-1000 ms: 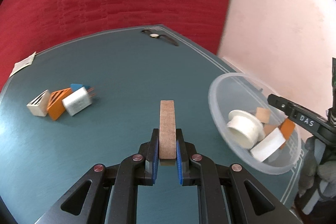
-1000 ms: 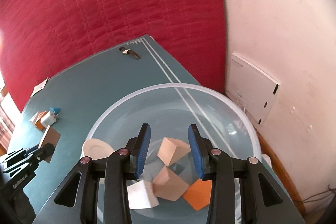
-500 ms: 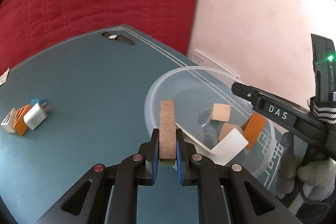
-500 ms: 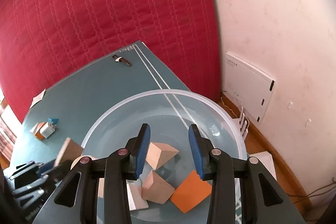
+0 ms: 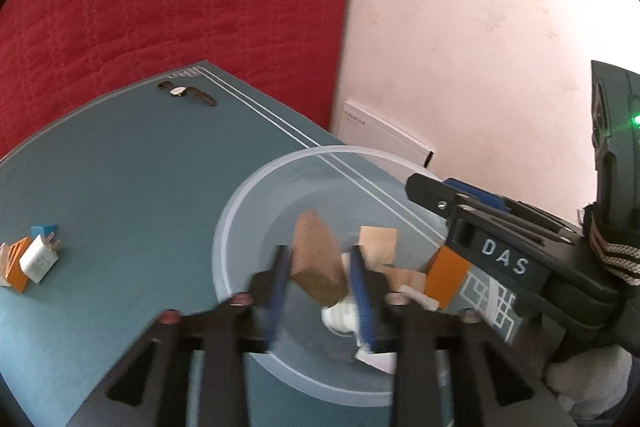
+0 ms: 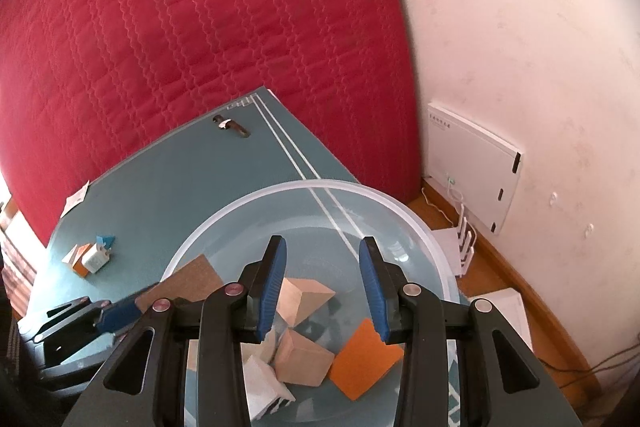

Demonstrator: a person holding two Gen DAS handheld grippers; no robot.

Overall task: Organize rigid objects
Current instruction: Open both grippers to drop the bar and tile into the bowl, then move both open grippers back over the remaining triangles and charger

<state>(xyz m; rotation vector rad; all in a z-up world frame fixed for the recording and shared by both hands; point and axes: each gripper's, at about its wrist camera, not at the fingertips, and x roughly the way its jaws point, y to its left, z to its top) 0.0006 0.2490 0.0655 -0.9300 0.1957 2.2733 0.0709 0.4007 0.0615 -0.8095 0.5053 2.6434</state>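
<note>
My left gripper [image 5: 320, 267] is open over the clear plastic bowl [image 5: 240, 211]. The flat brown wooden block [image 5: 316, 263] tilts loose between its fingers, blurred. In the right wrist view this block [image 6: 188, 279] shows at the bowl's [image 6: 424, 231] left rim, beside the left gripper's fingers [image 6: 120, 311]. My right gripper [image 6: 324, 287] is open and empty above the bowl. Inside lie wooden blocks [image 6: 304, 359], an orange block [image 6: 364, 359] and a white block [image 6: 260, 383].
A cluster of small white, orange and blue pieces [image 5: 32, 259] sits at the left of the teal table [image 5: 120, 167]. A wristwatch [image 5: 188, 93] lies at the far edge. A red quilted backdrop and a pink wall stand behind.
My left gripper moved right over the bowl and opened, and the brown block tipped loose. My right gripper rose slightly and stays open.
</note>
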